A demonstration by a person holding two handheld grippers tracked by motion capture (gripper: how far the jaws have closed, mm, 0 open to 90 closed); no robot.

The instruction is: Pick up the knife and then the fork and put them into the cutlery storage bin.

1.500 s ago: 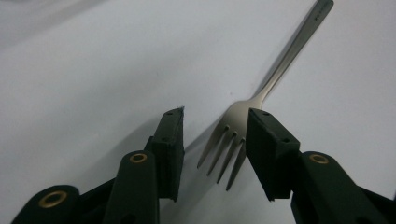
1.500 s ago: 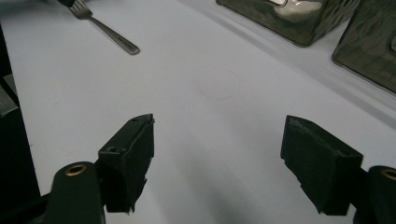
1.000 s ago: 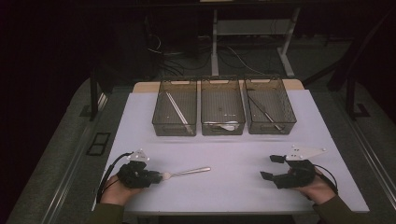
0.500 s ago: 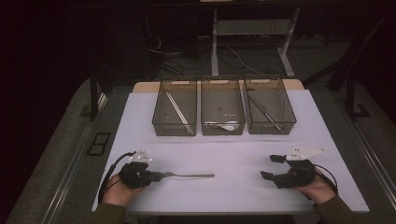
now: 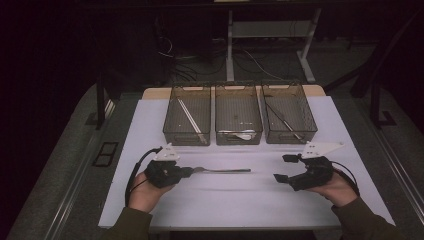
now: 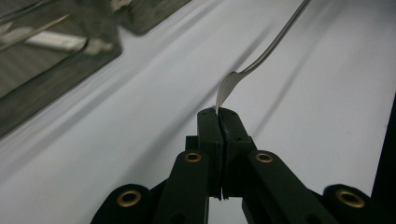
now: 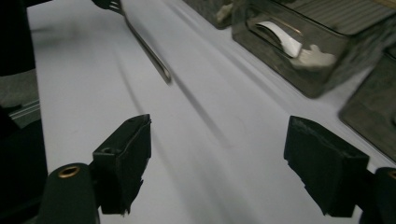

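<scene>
Steel showed at the tips of my left hand-held gripper (image 6: pixel 218 116), which pinched the fork (image 5: pixel 222 170) by its head so the handle hung level over the white surface (image 5: pixel 250 200), while my right hand-held gripper (image 7: pixel 224 163) waited spread, holding nothing.

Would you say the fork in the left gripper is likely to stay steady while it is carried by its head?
Probably stiff: the fork juts straight from the left gripper without drooping. Likely slippery, being smooth, shiny metal. Pinched only at its tines, the long handle may swing or pivot.
</scene>
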